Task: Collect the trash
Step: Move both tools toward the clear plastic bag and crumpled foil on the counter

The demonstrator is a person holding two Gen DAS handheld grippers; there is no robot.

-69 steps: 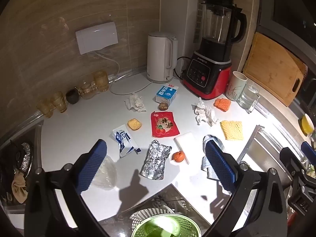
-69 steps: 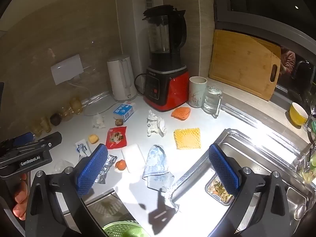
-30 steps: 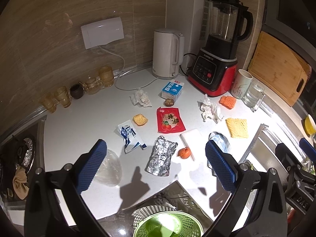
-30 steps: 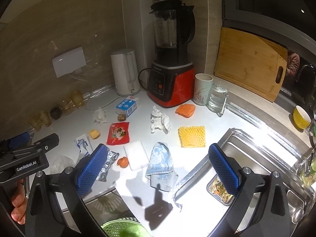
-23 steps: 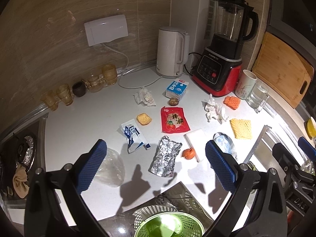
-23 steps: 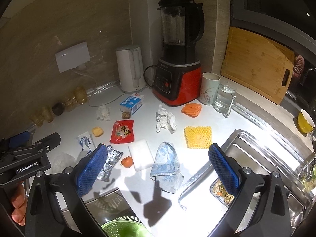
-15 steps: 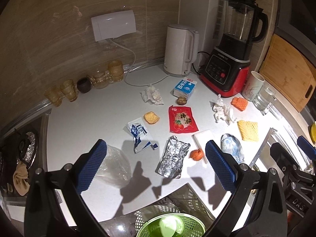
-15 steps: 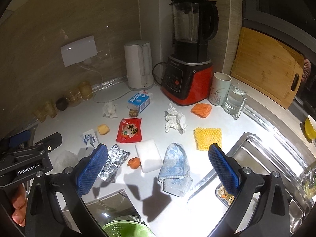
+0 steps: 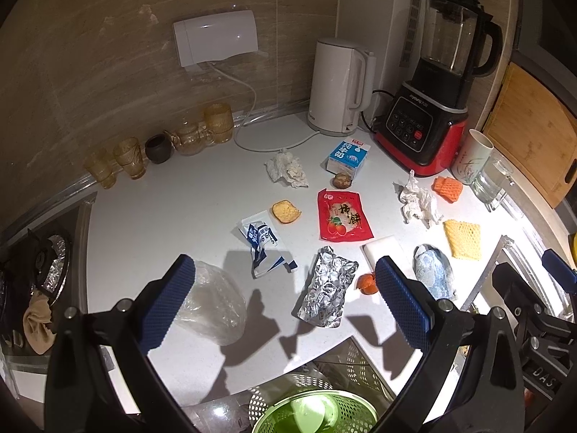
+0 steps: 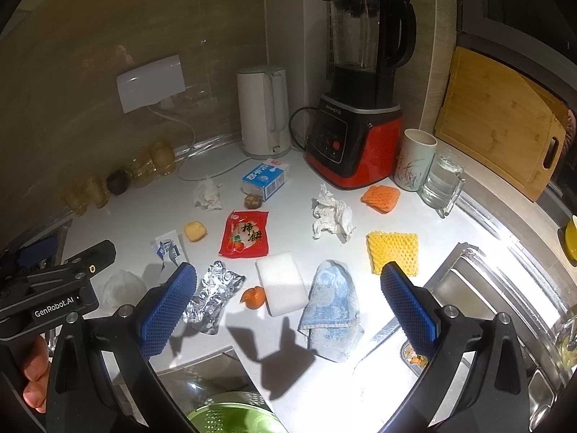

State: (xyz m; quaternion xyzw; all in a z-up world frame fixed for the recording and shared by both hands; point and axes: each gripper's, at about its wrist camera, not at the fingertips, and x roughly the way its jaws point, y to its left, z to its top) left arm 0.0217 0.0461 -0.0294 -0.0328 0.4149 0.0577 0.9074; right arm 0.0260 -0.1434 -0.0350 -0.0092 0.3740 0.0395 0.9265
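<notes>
free: bare counter (image 9: 173,216) left of torn packet (image 9: 261,243) | blocked: kettle (image 9: 339,86), blender (image 9: 438,83) at back wall | right: sink (image 10: 479,299)

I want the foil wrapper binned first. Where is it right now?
In the left wrist view the foil wrapper lies flat on the counter between the open claw's pads, just left of the small orange peel and below the red snack packet.
</notes>
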